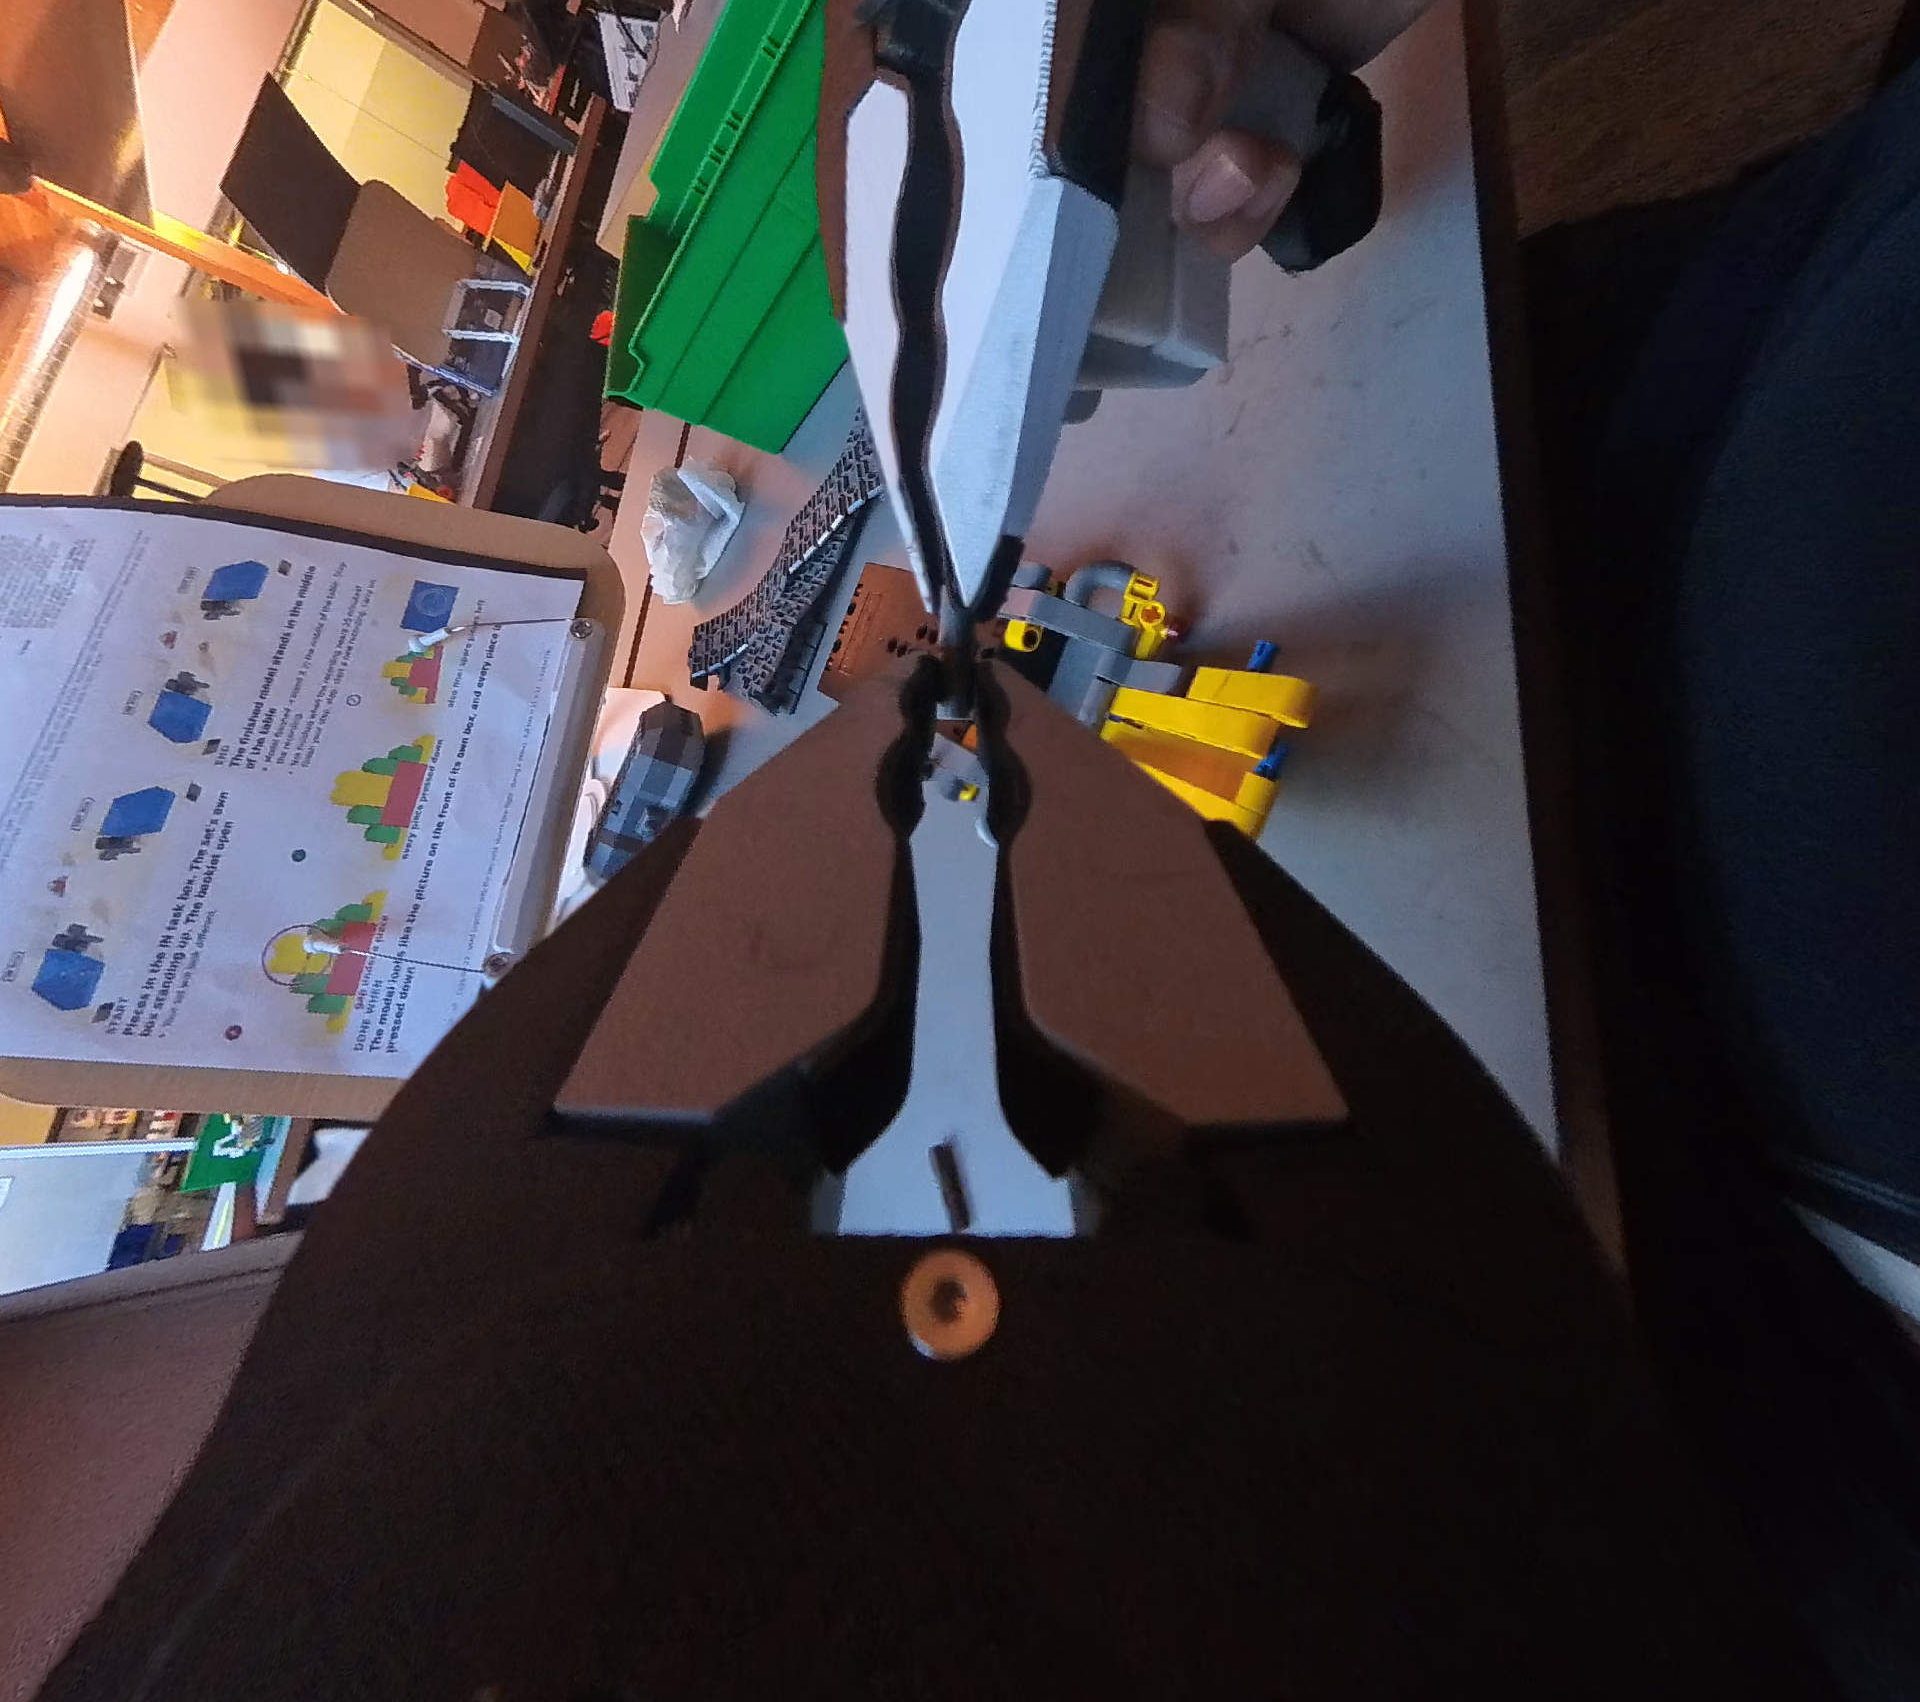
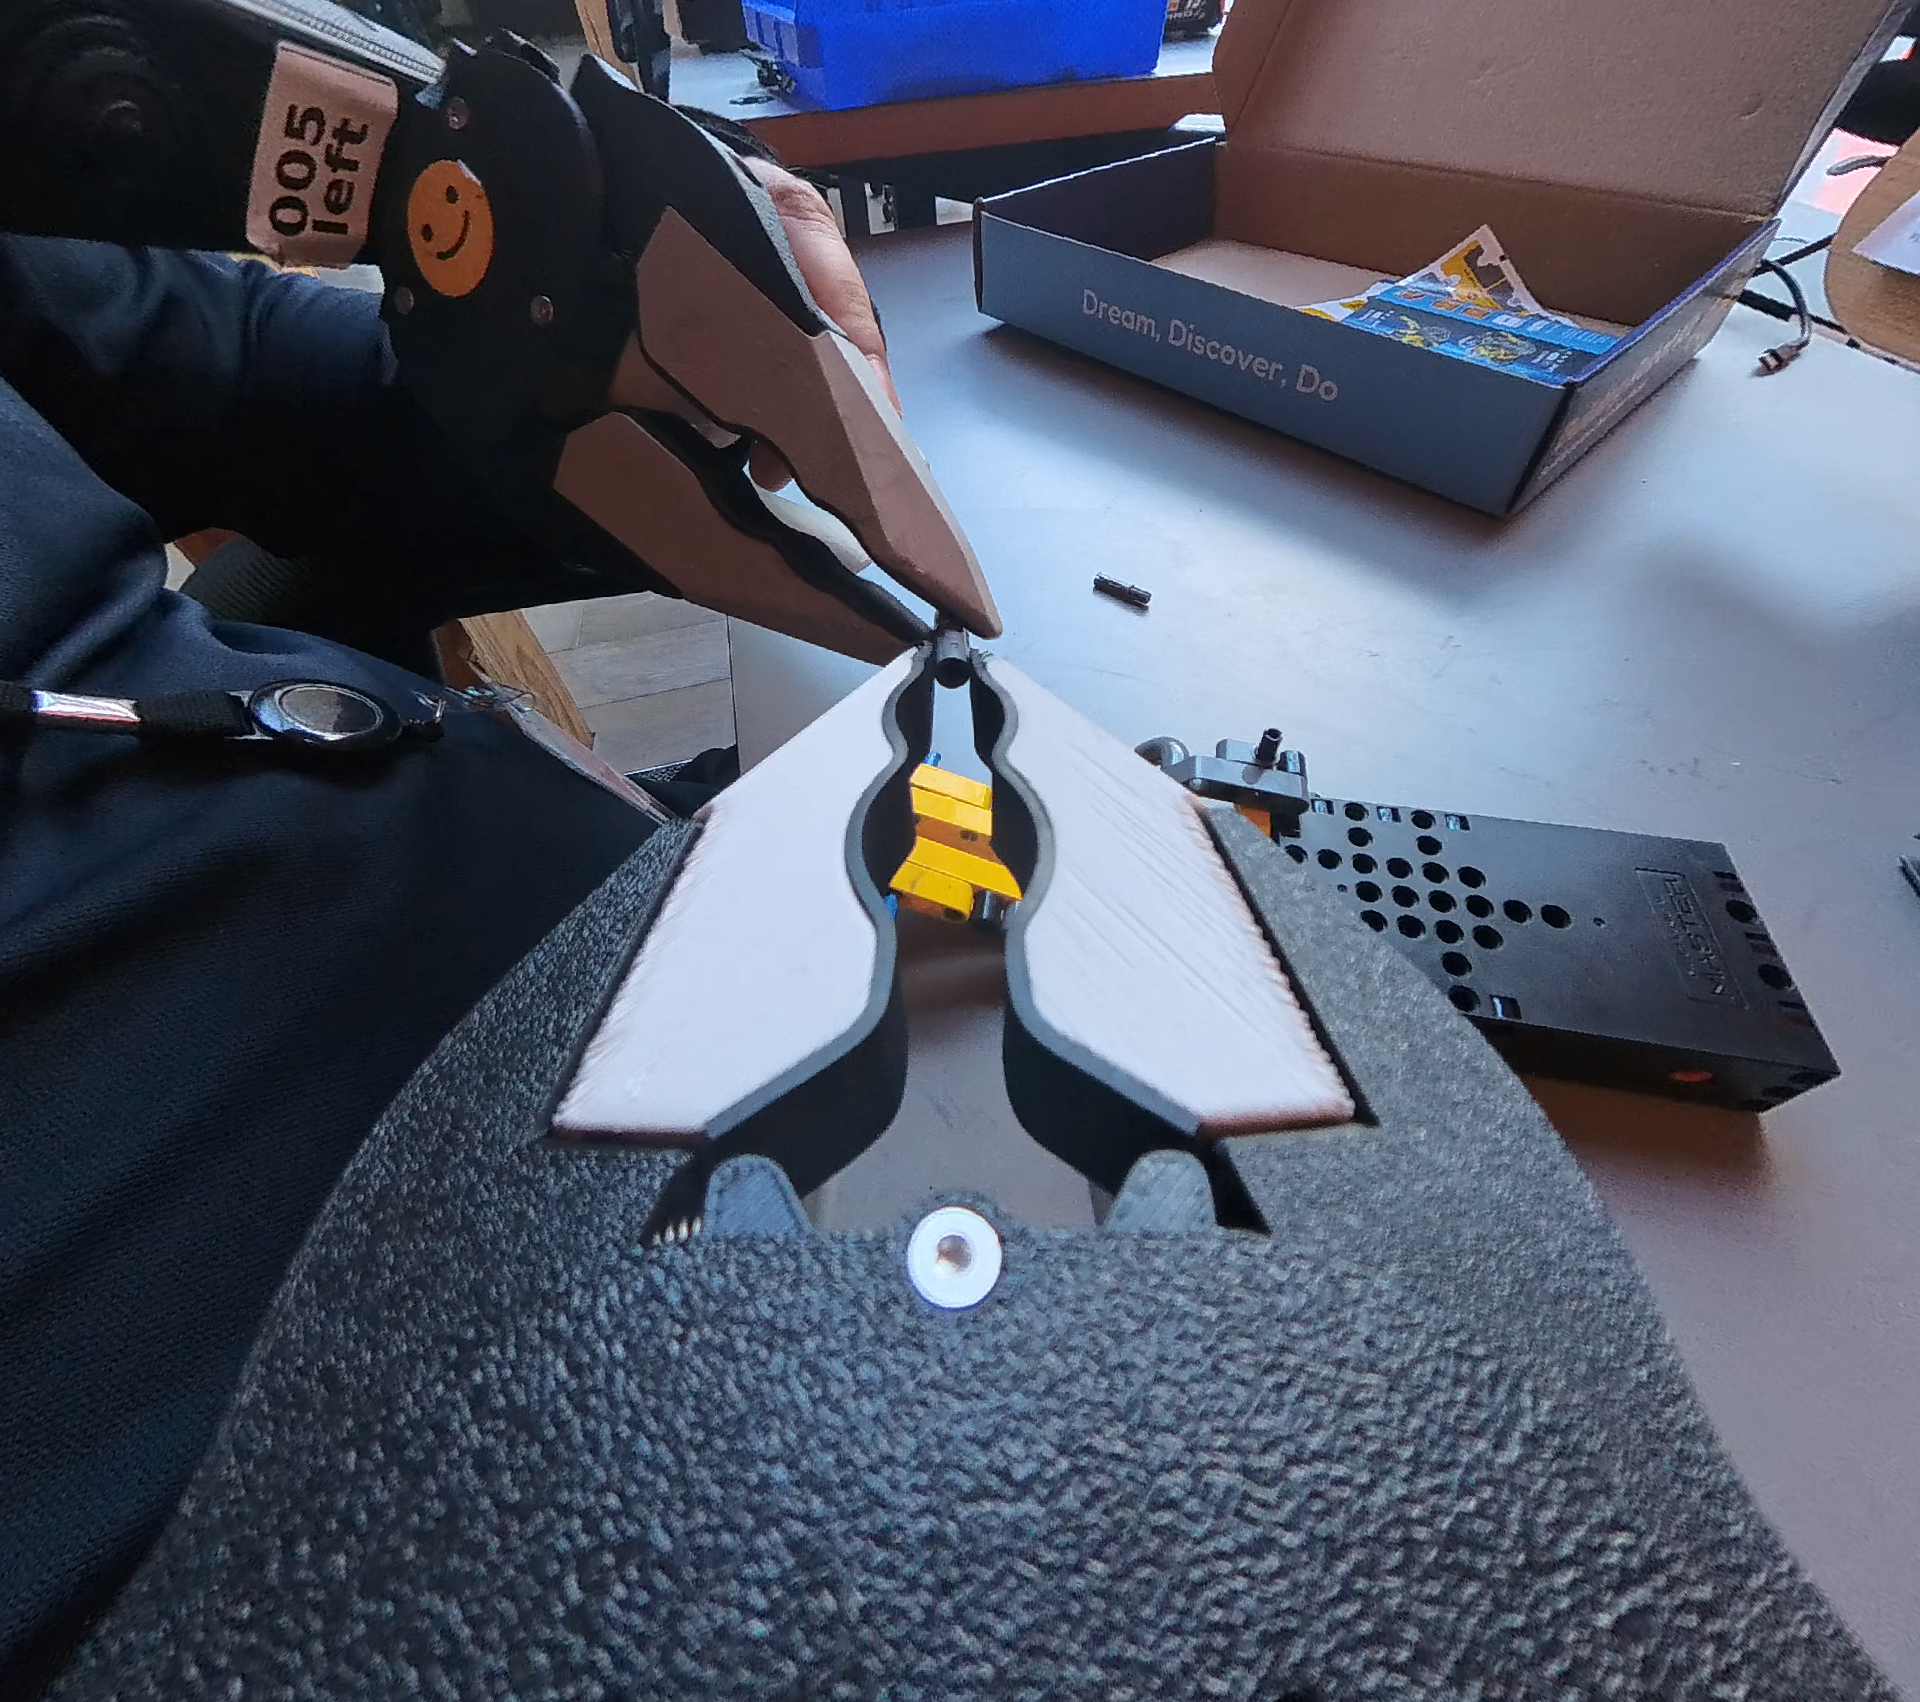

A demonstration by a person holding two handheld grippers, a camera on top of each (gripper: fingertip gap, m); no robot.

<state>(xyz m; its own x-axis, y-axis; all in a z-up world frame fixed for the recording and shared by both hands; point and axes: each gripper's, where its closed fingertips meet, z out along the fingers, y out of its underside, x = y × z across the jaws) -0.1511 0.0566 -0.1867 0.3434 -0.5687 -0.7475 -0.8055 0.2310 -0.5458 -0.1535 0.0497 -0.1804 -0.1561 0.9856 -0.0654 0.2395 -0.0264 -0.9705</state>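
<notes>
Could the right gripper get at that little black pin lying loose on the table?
Probably not as things stand: the right gripper is shut on a small dark piece, also pinched by the left gripper. Otherwise, bare table leads to the black pin.

both grippers meet tip to tip — left gripper (image 2: 951,629) and right gripper (image 2: 951,665) pinched nearly closed.

My left gripper (image 2: 951,629) bears a lettered tag and a smiley sticker. A printed instruction sheet (image 1: 281,779) stands at the table's (image 2: 1351,613) far edge. The open box (image 2: 1299,385) near the far corner carries a slogan.
</notes>
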